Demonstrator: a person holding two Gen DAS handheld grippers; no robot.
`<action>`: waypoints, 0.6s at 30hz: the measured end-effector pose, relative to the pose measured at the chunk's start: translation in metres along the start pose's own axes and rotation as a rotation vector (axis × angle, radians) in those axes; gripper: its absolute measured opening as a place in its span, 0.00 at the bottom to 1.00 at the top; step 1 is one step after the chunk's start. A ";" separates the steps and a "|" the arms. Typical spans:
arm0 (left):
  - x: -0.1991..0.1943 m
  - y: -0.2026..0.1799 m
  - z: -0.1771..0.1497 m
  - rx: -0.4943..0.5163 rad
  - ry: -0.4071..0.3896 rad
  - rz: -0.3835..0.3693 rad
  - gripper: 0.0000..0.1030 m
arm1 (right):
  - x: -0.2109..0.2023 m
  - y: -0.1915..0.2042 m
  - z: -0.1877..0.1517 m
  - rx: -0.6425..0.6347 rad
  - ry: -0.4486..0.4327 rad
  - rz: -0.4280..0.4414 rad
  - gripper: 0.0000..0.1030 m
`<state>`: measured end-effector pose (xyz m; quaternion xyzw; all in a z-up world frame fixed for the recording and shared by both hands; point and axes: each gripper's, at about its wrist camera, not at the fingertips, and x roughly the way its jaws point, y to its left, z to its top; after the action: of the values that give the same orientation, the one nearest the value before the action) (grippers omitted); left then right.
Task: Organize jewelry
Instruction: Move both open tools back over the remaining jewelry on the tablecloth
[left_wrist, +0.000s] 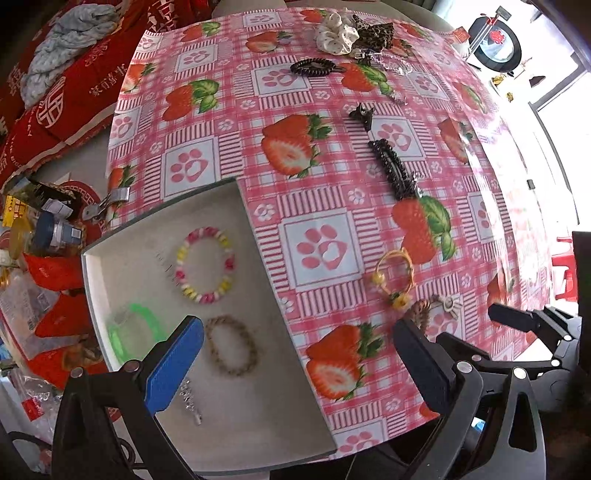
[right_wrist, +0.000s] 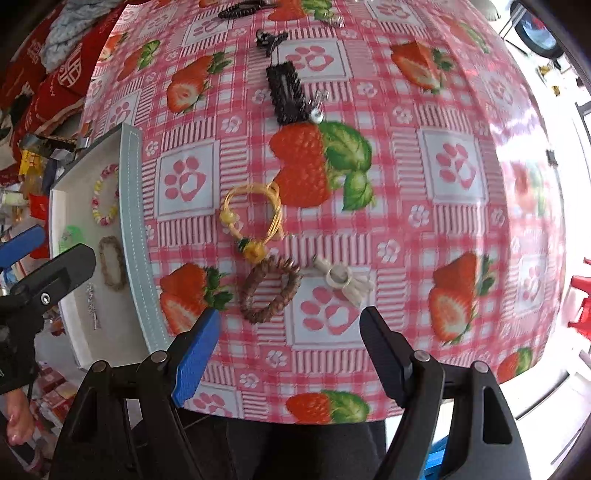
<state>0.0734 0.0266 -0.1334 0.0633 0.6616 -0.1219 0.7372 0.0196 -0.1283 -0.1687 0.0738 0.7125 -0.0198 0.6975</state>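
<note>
A grey tray at the table's left edge holds a pink, yellow and white bead bracelet, a green bracelet, a tan bead bracelet and a small silver piece. My left gripper hangs open over the tray's right rim, nothing between its fingers. My right gripper is open above the cloth, just short of a brown braided bracelet. A yellow cord bracelet and a white shell piece lie close by. The tray is to its left.
A black beaded clip, a black claw clip, a black spiral tie and two scrunchies lie farther back on the strawberry tablecloth. Boxes and bags crowd the floor to the left. The table edge runs close below both grippers.
</note>
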 end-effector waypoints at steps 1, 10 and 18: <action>0.001 -0.002 0.003 -0.003 -0.003 0.002 1.00 | -0.002 -0.002 0.004 -0.006 -0.007 -0.004 0.78; -0.004 -0.007 0.030 -0.017 -0.045 -0.018 1.00 | -0.024 -0.026 0.048 0.008 -0.092 -0.052 0.78; -0.004 -0.015 0.054 -0.026 -0.078 0.000 1.00 | -0.043 -0.044 0.080 0.033 -0.172 -0.070 0.78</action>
<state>0.1212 -0.0015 -0.1222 0.0488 0.6338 -0.1156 0.7632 0.0942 -0.1854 -0.1313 0.0580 0.6518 -0.0621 0.7536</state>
